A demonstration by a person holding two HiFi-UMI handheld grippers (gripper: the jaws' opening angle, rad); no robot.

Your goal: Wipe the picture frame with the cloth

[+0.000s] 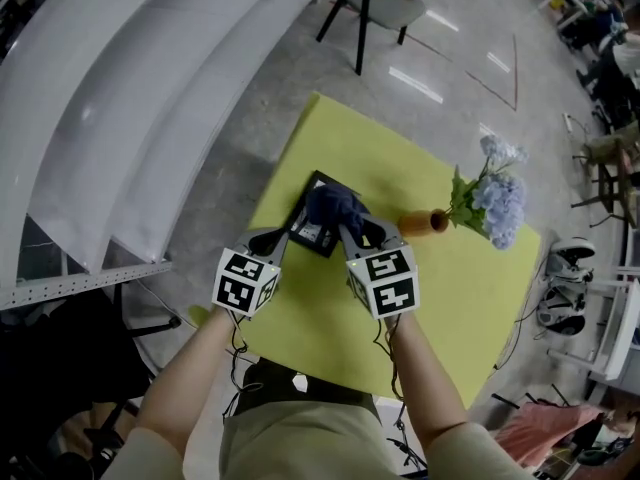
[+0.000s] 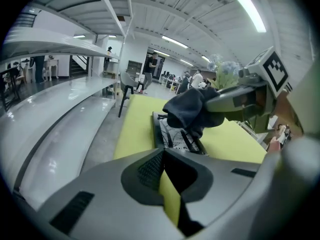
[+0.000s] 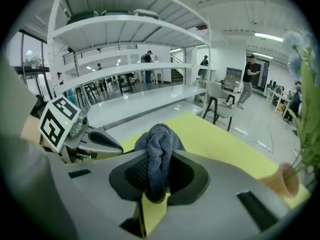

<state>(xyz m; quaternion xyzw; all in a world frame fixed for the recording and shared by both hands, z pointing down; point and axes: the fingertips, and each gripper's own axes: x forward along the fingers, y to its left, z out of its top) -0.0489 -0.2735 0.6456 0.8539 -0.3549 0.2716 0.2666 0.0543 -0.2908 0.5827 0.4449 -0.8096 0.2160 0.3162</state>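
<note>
Blue cloth [image 1: 333,206] pinched in right gripper [image 3: 157,184], on picture frame [image 1: 318,238] near left edge of table [image 1: 450,298]; left gripper [image 2: 170,196] closed, empty. We reckon wiping underway; next, sweep across.

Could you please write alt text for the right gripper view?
The right gripper is shut on a bunched dark blue-grey cloth. Beyond lie a yellow-green tabletop, the left gripper at left and a tan vase at right.

The cloth [image 1: 333,206] covers much of the picture frame [image 1: 315,236]; its print is too small to tell; the flowers [image 3: 299,40] run off the right gripper view's edge.
</note>
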